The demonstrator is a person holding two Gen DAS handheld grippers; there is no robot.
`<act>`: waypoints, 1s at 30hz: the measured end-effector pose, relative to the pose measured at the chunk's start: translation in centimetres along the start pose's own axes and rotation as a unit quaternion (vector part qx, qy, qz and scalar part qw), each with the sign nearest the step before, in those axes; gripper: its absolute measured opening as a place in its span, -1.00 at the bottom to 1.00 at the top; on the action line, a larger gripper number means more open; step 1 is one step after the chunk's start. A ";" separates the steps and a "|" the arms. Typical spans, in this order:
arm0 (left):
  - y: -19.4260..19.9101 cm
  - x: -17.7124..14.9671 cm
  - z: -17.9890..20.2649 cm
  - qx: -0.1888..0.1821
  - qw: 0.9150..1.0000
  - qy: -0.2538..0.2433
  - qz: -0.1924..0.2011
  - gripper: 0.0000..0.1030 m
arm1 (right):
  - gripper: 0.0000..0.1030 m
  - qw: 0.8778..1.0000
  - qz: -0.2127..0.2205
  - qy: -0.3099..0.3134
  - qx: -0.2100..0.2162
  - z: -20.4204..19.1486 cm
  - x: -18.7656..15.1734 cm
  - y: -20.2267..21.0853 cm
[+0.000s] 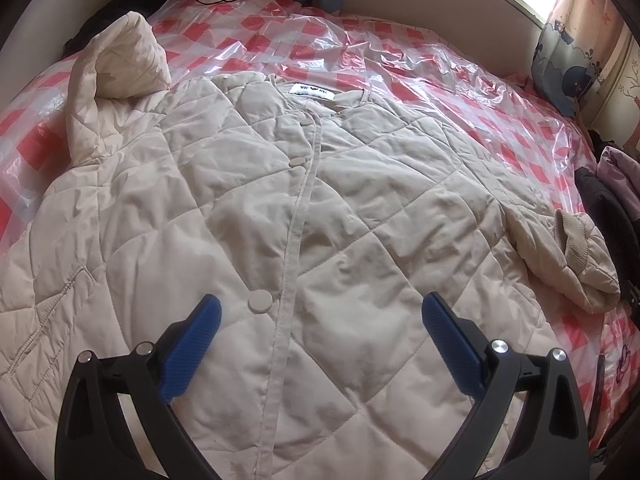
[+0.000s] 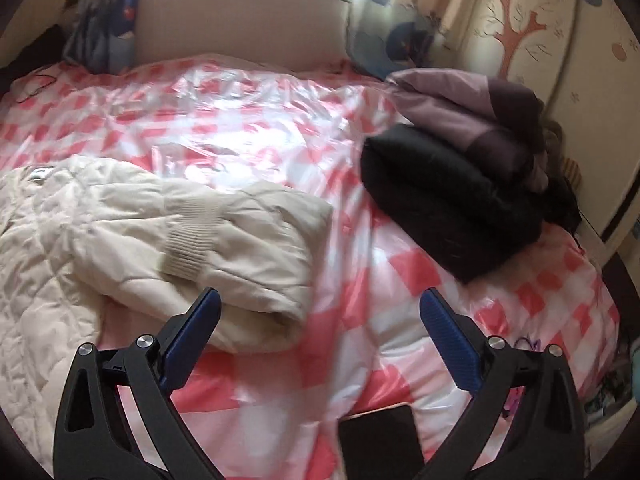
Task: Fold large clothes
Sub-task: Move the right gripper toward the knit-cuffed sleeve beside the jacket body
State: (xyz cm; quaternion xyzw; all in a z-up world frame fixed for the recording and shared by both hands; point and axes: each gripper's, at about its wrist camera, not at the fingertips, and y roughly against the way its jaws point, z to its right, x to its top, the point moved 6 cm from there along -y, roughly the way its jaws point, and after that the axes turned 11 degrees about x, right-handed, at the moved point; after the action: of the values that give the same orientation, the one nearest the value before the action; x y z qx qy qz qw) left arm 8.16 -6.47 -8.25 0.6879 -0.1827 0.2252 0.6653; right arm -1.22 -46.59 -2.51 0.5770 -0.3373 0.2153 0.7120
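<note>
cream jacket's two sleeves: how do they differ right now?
The left sleeve is bent and props up off the bed, with no cuff in view; the right sleeve lies low, doubled back on itself beside the body, with its ribbed cuff showing. Both are the same cream quilted fabric, and neither gripper holds them.

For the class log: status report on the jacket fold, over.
Left gripper open, right gripper open. Cream jacket flat, buttoned, unfolded. Dark clothes pile lies apart.
</note>
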 end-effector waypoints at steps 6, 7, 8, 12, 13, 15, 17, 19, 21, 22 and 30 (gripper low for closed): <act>1.2 0.3 0.7 0.040 0.998 -0.037 0.039 0.87 | 0.87 0.989 0.002 0.005 0.149 -13.2 -0.7 1.5; 1.3 0.3 0.6 0.042 0.998 -0.037 0.041 0.87 | 0.87 0.987 -0.002 -0.006 0.161 -14.7 -0.8 1.4; 1.4 0.4 0.5 0.044 0.997 -0.037 0.043 0.87 | 0.87 0.985 -0.002 -0.016 0.174 -16.0 -0.7 1.1; 2.0 0.6 -0.2 0.046 0.997 -0.031 0.051 0.87 | 0.87 0.982 0.011 -0.016 0.188 -18.6 -1.0 0.7; 2.2 0.7 -0.3 0.046 0.997 -0.030 0.053 0.87 | 0.87 0.984 0.015 -0.006 0.179 -19.1 -1.1 0.8; 2.5 0.7 -0.4 0.046 0.997 -0.028 0.058 0.87 | 0.87 0.985 0.023 -0.001 0.172 -19.1 -1.4 1.1; 2.8 0.8 -0.3 0.050 0.996 -0.031 0.064 0.87 | 0.87 0.984 0.025 -0.019 0.176 -18.5 -1.5 1.1; 2.8 0.8 -0.1 0.051 0.996 -0.034 0.065 0.87 | 0.87 0.983 0.024 -0.032 0.179 -17.9 -1.8 0.9; 2.7 0.8 0.1 0.049 0.996 -0.035 0.063 0.87 | 0.87 0.983 0.021 -0.033 0.180 -17.7 -1.9 0.6; 2.6 0.8 0.2 0.050 0.996 -0.035 0.062 0.87 | 0.87 0.983 0.019 -0.033 0.182 -17.6 -1.9 0.5; 2.5 0.6 0.8 0.055 0.995 -0.044 0.064 0.87 | 0.87 0.981 0.013 -0.035 0.192 -17.7 -2.1 0.4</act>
State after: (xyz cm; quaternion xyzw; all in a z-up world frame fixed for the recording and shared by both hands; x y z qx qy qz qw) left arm 7.32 -7.39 -5.90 0.7198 -0.2428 0.2463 0.6019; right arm 1.18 -29.24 -5.62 0.7061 -0.3220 0.2649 0.5723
